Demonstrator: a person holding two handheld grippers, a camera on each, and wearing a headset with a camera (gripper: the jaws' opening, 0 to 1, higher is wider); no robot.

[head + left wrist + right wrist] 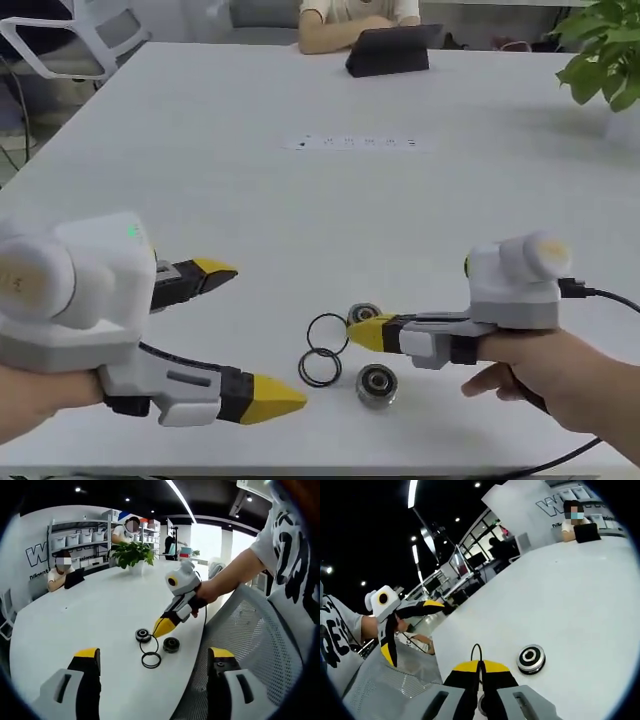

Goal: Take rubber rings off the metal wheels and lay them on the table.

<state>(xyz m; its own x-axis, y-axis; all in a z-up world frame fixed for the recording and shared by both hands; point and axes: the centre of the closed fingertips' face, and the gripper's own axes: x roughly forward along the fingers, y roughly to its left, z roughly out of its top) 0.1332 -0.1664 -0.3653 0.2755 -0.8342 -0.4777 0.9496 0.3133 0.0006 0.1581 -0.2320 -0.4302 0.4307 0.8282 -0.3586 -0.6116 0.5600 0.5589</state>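
Note:
Two small metal wheels [363,314] [377,384] lie near the front edge of the white table [330,210]. Beside them are two thin black rubber rings [327,332] [320,367], which overlap. My right gripper [362,333] is shut, its yellow tip pinching the farther ring [476,652] at the edge. One wheel [531,658] sits just right of its jaws. My left gripper [245,335] hovers wide open to the left of the rings with nothing in it. From the left gripper view, the rings [151,660] and wheels [143,635] [171,644] lie ahead between its jaws.
A person sits at the far end behind a dark tablet [388,50]. A potted plant [605,55] stands at the far right, and a printed strip [355,142] lies mid-table. A mesh chair [250,645] stands close to the near table edge.

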